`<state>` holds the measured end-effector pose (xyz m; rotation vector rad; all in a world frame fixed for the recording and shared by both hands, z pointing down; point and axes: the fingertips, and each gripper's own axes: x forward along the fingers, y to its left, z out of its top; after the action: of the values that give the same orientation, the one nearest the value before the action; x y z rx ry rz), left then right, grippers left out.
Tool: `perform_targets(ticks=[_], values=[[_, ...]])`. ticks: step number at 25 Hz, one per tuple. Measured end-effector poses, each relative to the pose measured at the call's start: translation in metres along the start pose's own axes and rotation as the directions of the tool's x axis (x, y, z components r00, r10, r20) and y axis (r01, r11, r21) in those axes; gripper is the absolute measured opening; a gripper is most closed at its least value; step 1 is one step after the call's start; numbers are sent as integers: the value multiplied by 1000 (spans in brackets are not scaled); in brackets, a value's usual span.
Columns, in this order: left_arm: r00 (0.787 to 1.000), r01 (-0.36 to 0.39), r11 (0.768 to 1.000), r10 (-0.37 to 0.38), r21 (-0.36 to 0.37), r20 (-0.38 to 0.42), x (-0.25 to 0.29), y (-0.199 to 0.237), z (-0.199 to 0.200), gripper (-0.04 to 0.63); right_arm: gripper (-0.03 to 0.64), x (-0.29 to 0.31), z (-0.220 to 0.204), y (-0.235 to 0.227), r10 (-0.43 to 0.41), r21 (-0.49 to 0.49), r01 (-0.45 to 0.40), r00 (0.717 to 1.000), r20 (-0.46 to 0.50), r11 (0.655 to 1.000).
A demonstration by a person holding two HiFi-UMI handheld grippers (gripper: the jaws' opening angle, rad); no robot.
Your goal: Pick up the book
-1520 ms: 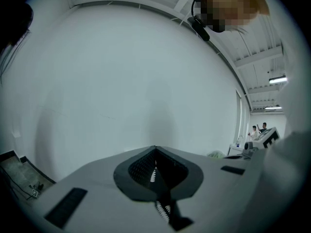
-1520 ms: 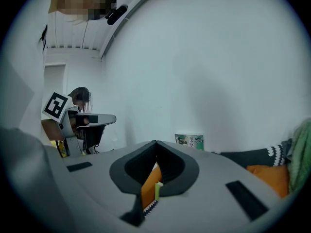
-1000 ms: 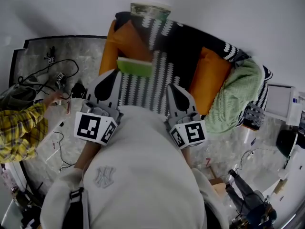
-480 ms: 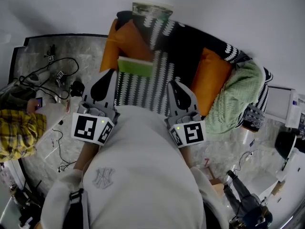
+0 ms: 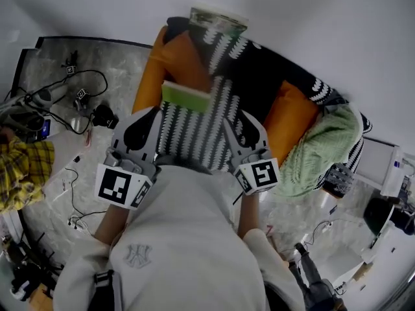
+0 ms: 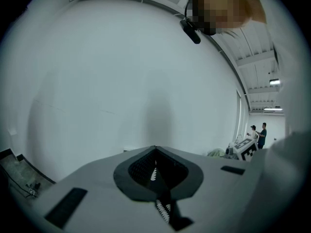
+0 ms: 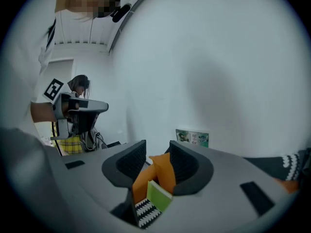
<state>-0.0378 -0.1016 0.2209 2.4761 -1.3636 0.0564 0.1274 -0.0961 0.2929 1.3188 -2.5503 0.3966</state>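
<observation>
The thin green book [image 5: 186, 97] stands propped against the orange sofa cushion [image 5: 176, 62], on the black-and-white patterned throw [image 5: 202, 129]. The left gripper [image 5: 151, 113] has its 2 jaws together. The right gripper [image 5: 238, 120] has its jaws apart, just opening, gripping nothing, with the book well beyond them.

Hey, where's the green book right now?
In the head view, the green book sits upper centre-left on the patterned sofa blanket, at the foot of the orange cushion at the picture's left.
</observation>
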Motion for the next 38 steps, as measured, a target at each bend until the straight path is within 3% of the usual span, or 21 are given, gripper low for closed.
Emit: perform_targets(ticks=[7, 11, 15, 19, 24, 28, 38], values=[[999, 32, 999, -33, -9, -43, 28, -7, -31, 11, 198, 47, -75, -27, 155, 70, -147, 977, -148, 987], [995, 26, 997, -32, -66, -94, 51, -11, -71, 11, 222, 80, -135, -58, 161, 96, -143, 960, -230, 985], [989, 0, 989, -22, -149, -145, 48, 0, -104, 11, 237, 114, -182, -60, 159, 76, -142, 938, -308, 987], [979, -23, 980, -18, -198, -204, 40, 6, -129, 11, 259, 140, -214, -67, 159, 74, -142, 930, -331, 987], [965, -52, 973, -9, -226, -262, 42, 17, -163, 11, 279, 171, -271, -84, 186, 47, -183, 900, -394, 982], [957, -58, 966, -17, -251, -288, 48, 20, -183, 11, 282, 185, -315, -93, 202, 82, -186, 870, -450, 979], [945, -55, 955, -45, -293, -324, 53, 35, -211, 11, 282, 210, -374, -87, 267, 138, -228, 830, -490, 964]])
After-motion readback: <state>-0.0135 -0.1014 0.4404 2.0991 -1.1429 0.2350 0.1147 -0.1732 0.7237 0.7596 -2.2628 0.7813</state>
